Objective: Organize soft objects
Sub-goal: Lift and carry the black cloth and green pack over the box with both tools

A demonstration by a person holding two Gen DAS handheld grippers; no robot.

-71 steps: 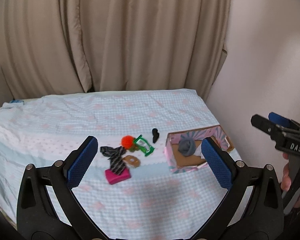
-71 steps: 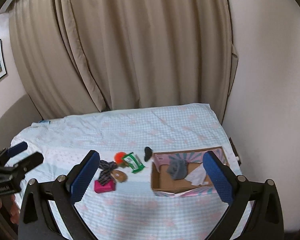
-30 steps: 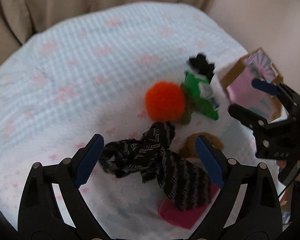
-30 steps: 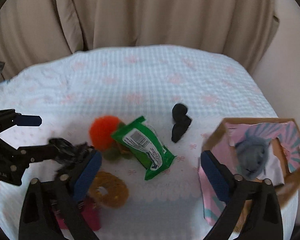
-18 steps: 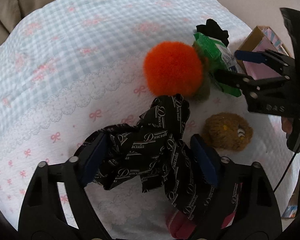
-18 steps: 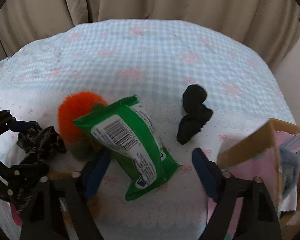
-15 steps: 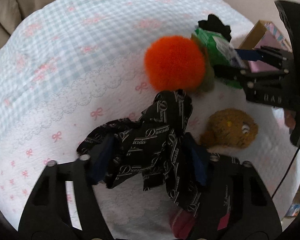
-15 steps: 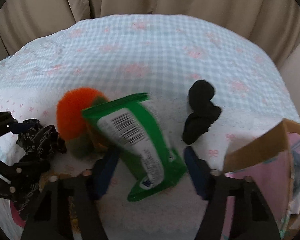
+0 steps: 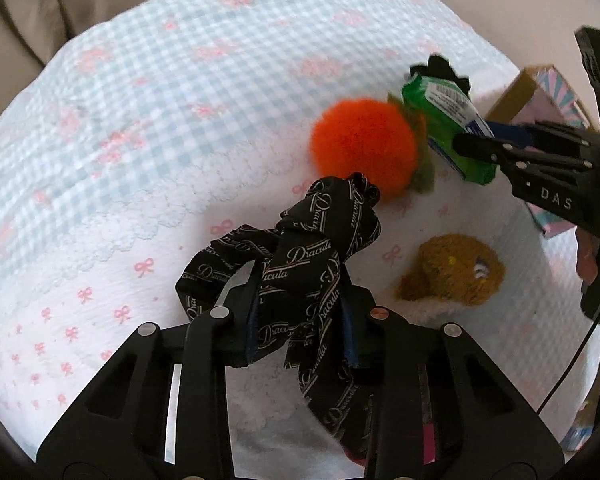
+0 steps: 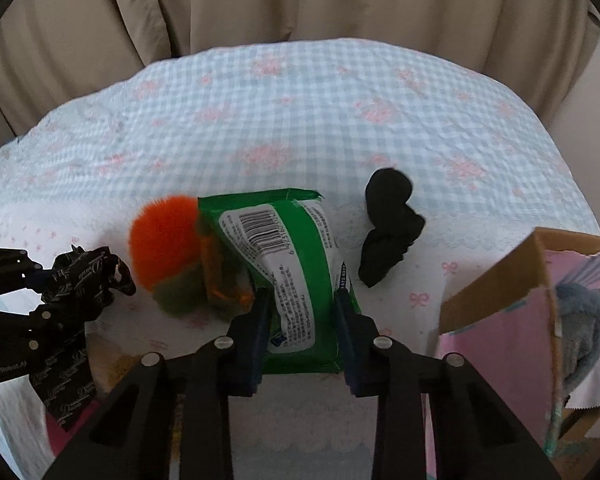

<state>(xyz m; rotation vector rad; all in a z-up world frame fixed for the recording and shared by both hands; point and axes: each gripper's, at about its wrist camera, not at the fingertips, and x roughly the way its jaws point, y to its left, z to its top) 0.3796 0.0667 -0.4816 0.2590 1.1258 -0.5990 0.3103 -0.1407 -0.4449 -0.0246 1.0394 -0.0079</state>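
The black printed cloth [image 9: 300, 264] (lettered "Dracula") is clamped in the left claw [image 9: 300, 320] at 6 o'clock. The green wipes pack [image 10: 296, 280] is pinched by the right claw [image 10: 300, 320], beside the orange pompom [image 10: 164, 240]; the cardboard box [image 10: 500, 320] sits at 3 o'clock.

— What was the left gripper [image 9: 300, 322] made of?

— Matt black plastic with bright metal screw heads, clamped on a thin black printed cloth [image 9: 300, 256] with a slight sheen.

— And the right gripper [image 10: 301, 322]?

— The same plastic, pinching a glossy green plastic pack [image 10: 284, 264]. Beside it were a fuzzy orange pom-pom [image 10: 162, 236] and a matt black fabric wad [image 10: 388, 232].

— The bedspread [image 10: 300, 120]?

— Puckered, matt gingham cloth. The box [image 10: 496, 316] was raw cardboard under pink printed paper.
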